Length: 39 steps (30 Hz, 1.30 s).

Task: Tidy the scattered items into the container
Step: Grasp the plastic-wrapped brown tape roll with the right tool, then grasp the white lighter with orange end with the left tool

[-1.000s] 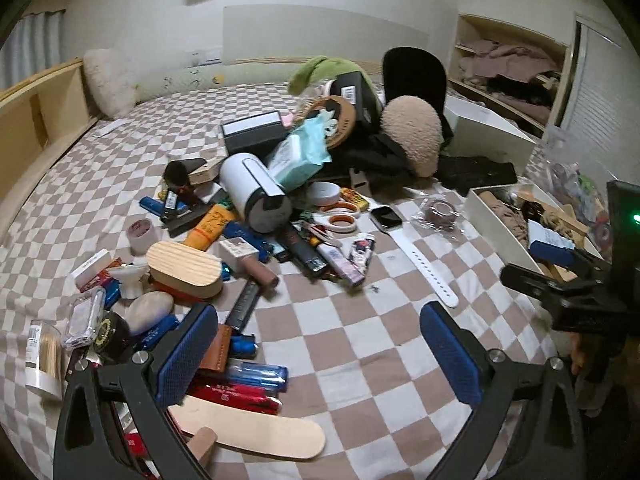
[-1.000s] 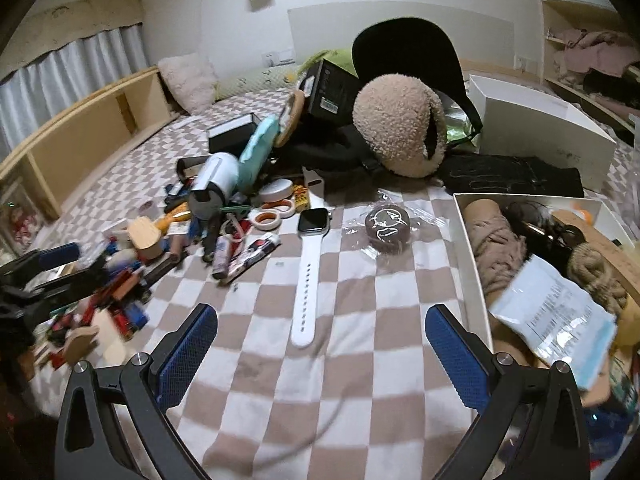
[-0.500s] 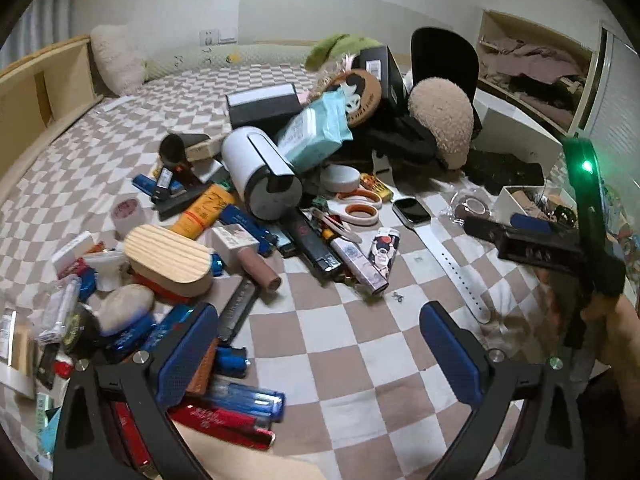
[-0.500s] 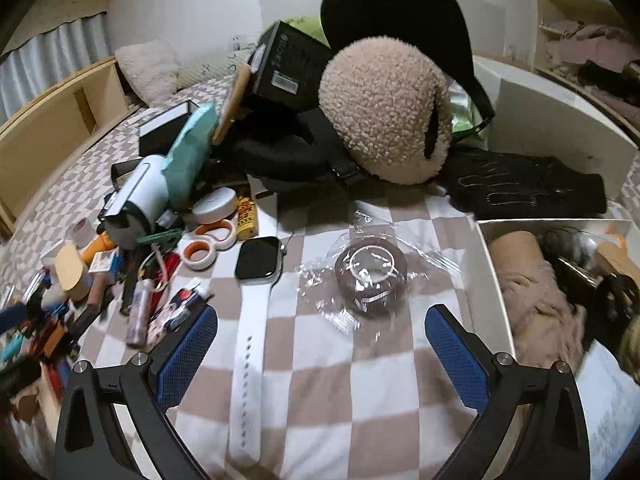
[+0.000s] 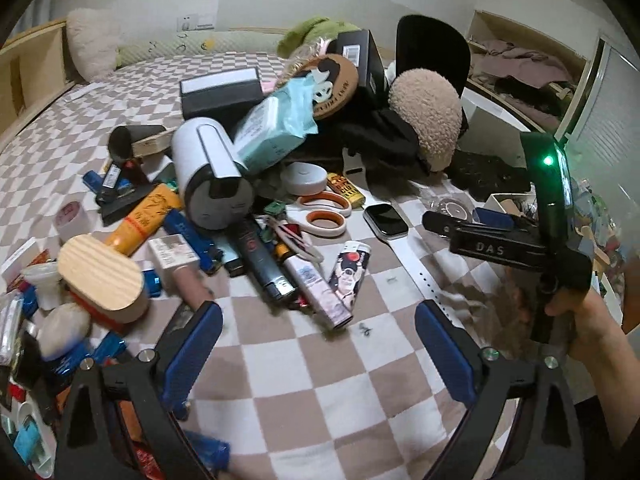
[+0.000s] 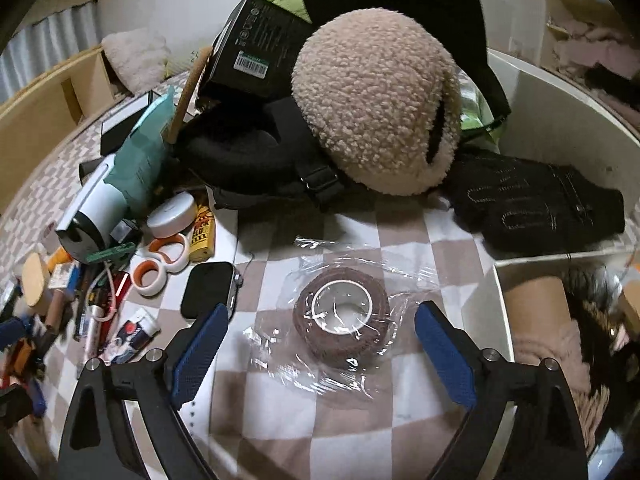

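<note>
In the left wrist view my left gripper (image 5: 318, 334) stood wide open with nothing in it, hanging over bare checked cover (image 5: 304, 368) just short of the heap. I counted one pair of scissors (image 5: 323, 211), one watch (image 5: 386, 220), one white cylinder (image 5: 208, 168), one orange tube (image 5: 146, 220) and one printed lighter (image 5: 349, 270); the small pens and lighters at the left edge were too jumbled and blurred to count. The right gripper (image 5: 466, 218) showed at the right of that view, gripped by a hand (image 5: 588, 332). In the right wrist view the right gripper (image 6: 320, 340) had its jaws spread wide, though they had just been closing a little, and they held nothing; one tape roll (image 6: 340, 314), brown and sealed in clear film, lay on the cover between the fingers without touching them. I judged the roll light and fairly firm, but the loose film slippery and crinkly, so I would pinch across the roll's outer wall, not the wrap. The container (image 6: 504, 304), one white box already partly filled, sat just right of the roll. One fleece hat (image 6: 376, 100) and one black glove (image 6: 536, 200) lay behind it.
</note>
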Each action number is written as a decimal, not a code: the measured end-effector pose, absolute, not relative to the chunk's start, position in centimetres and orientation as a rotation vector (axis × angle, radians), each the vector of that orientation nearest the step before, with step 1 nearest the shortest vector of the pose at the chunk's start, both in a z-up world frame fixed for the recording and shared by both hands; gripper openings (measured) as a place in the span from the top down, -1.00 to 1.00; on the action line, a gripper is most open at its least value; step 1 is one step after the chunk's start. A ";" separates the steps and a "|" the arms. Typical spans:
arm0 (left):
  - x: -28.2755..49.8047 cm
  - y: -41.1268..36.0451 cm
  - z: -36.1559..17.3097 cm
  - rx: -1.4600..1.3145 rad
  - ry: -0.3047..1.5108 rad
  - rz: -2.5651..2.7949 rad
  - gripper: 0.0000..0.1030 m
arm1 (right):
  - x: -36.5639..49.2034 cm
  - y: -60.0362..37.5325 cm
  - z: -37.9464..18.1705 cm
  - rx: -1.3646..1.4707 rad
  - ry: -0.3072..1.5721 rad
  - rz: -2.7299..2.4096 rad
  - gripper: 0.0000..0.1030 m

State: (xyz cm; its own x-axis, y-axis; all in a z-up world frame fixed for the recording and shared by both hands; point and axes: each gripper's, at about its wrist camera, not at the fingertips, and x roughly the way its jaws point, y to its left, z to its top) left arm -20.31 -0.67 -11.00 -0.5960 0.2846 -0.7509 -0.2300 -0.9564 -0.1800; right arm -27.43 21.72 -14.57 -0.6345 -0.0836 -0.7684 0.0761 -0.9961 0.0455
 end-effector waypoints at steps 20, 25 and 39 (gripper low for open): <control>-23.3 1.2 -15.0 -1.405 -0.078 2.490 -0.05 | -27.1 21.6 -15.0 1.350 0.167 -2.817 -0.20; -23.4 0.6 -15.3 -1.412 -0.098 2.489 0.12 | -26.7 21.8 -14.8 1.349 0.152 -2.812 -0.13; -21.3 0.2 -14.6 -1.404 -0.089 2.489 0.54 | -23.3 22.6 -13.6 1.354 0.029 -2.709 -0.09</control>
